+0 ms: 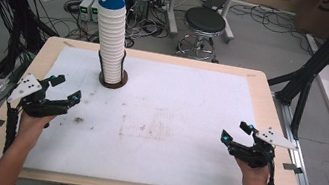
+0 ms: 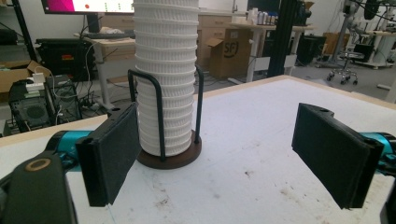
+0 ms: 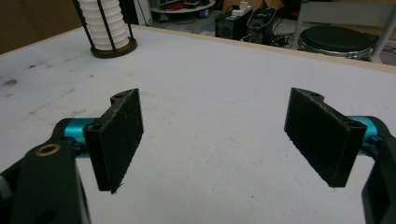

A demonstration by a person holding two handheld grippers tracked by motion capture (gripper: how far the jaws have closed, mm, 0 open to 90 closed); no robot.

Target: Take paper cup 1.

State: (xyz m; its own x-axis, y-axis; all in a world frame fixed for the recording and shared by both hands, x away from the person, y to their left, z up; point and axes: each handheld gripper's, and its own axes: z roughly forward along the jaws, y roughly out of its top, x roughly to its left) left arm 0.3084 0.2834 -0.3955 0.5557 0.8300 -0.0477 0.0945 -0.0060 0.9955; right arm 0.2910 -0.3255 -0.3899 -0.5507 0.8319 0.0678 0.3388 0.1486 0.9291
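Both hand-held grippers (image 1: 66,87) (image 1: 235,131) wide open

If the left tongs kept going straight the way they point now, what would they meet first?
Probably the stack of paper cups in its wire holder: the left tongs, jaws open and empty, point just right of it, so the left pad might hit first; depth is unclear.

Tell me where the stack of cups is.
The stack of cups stands in a wire holder at the table's far left in the high view, ahead of the left gripper.

Even, fairly bright indoor light is falling from overhead, casting only faint, soft shadows. Between and beyond the jaws, the white table cover (image 3: 210,93) is looking slightly washed out. Near the jaws' bases, edges are blurring and bending.
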